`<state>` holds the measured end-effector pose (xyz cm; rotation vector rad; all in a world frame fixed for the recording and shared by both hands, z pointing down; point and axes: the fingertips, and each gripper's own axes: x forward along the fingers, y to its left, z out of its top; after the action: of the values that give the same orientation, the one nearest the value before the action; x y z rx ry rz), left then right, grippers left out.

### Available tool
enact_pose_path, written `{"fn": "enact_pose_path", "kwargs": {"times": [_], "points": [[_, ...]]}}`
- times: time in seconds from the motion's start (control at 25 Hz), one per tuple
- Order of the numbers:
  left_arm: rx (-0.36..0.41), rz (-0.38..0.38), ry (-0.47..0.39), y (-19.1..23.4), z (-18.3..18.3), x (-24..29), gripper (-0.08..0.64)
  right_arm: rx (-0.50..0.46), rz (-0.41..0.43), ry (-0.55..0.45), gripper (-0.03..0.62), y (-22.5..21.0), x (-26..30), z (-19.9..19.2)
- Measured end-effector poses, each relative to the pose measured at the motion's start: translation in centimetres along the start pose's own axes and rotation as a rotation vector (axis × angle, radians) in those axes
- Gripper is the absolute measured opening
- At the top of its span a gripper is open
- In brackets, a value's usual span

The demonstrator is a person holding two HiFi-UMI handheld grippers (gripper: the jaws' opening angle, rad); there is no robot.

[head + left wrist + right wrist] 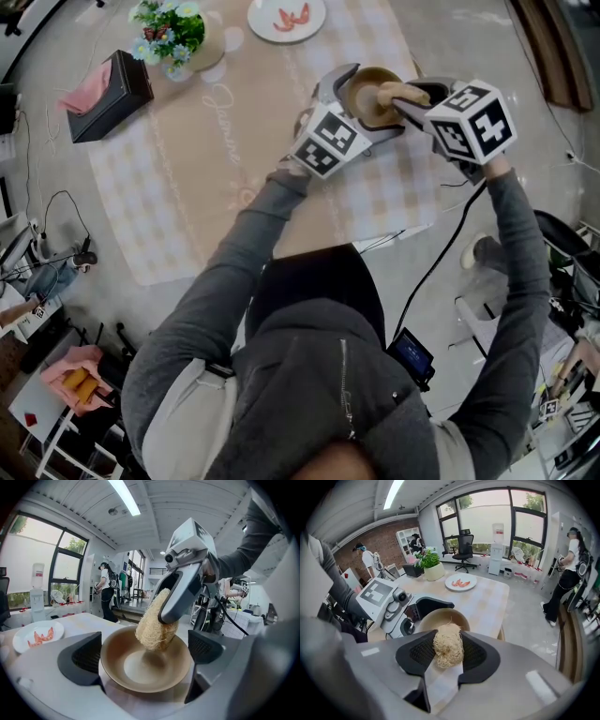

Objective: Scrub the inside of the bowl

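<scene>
Grip and contents during scrubbing: the shallow round brown bowl (140,667) sits clamped across its rim between the jaws of the left gripper (145,652), raised over the edge of the checked tablecloth (187,178). It appears rigid, smooth-walled and probably slippery and breakable, so opposite rim edges look like the safest hold. The right gripper (448,651) pinches the pale fibrous loofah scrubber (448,645) at its upper half; the scrubber looks light, springy and compressible. Its free end hangs inside the bowl near the far wall, though contact cannot be confirmed. The bowl holds nothing else. A white plate (286,19) farther along the table carries red food pieces.
</scene>
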<state>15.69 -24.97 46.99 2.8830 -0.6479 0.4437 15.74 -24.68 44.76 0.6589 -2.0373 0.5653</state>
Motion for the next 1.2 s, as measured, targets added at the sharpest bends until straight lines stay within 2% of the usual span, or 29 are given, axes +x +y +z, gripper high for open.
{"fn": "enact_pose_path", "kwargs": {"times": [0.32,0.6,0.84,1.2], "points": [[0.002,-0.002,0.002,-0.1,0.0,0.0,0.571,0.060,0.057,0.076,0.135,0.4,0.8,-1.1],[0.003,0.000,0.003,-0.1,0.0,0.0,0.571,0.042,0.111,0.155,0.132,1.2,1.4,-1.5],[0.005,-0.001,0.004,-0.1,0.0,0.0,0.572,0.066,0.150,0.193,0.128,1.3,2.2,-1.6],[0.001,-0.003,0.006,-0.1,-0.1,0.0,0.572,0.023,0.236,0.331,0.123,1.8,2.9,-1.5]]}}
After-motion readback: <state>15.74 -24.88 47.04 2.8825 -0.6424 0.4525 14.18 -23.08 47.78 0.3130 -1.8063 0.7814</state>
